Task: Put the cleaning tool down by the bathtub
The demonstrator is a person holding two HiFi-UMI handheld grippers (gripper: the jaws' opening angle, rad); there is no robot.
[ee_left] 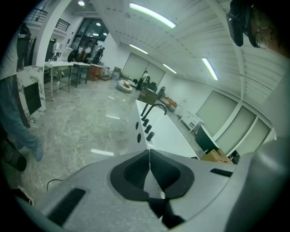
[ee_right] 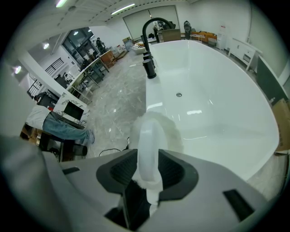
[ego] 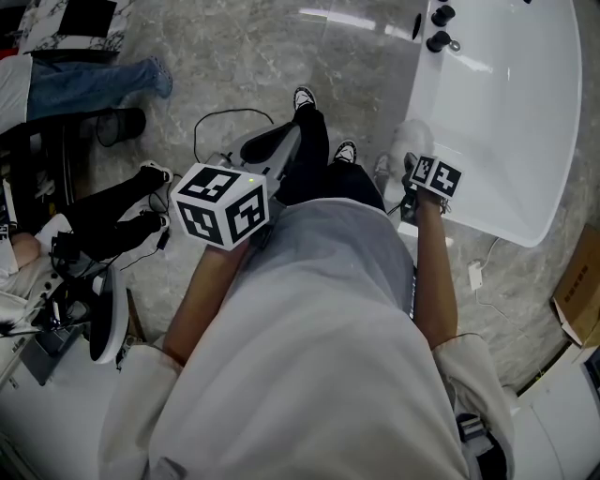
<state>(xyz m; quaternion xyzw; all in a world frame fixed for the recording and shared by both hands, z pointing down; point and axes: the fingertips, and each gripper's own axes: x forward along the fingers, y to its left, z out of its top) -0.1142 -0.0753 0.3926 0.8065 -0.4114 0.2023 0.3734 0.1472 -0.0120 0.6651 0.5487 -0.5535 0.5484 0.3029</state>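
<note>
Head view: two grippers, each with one marker cube. The left gripper (ego: 272, 145) sits left of centre over the grey marble floor (ego: 281, 56). The right gripper (ego: 411, 183) sits right of centre, at the near end of the one white bathtub (ego: 525, 94), which fills the upper right. One cleaning tool (ego: 412, 139) shows as a white fluffy head just above the right gripper, just beside the bathtub's outer wall. Two black tap fittings (ego: 439, 28) stand on the rim at the top. The wearer's two shoes (ego: 323, 122) point up the frame, and one black cable (ego: 216, 120) loops to their left. One cardboard box (ego: 581, 291) lies at the right edge. Open floor runs across the upper middle.

Left gripper view: the left gripper's (ee_left: 149, 156) jaws are together, pad against pad, with nothing between. The bathtub (ee_left: 170, 133) runs up from the centre with its tap fittings (ee_left: 145, 129) on the rim, and wide floor (ee_left: 81, 127) lies to the left.

Right gripper view: the right gripper's (ee_right: 148, 170) jaws stand apart. The cleaning tool's (ee_right: 151, 136) white handle stands upright between the pads, close on both sides but not visibly squeezed. The bathtub (ee_right: 217, 104) fills the right, showing one drain (ee_right: 179, 94). The tap fittings (ee_right: 148, 59) stand at the top centre, and the floor (ee_right: 118, 108) is to the left.
</note>
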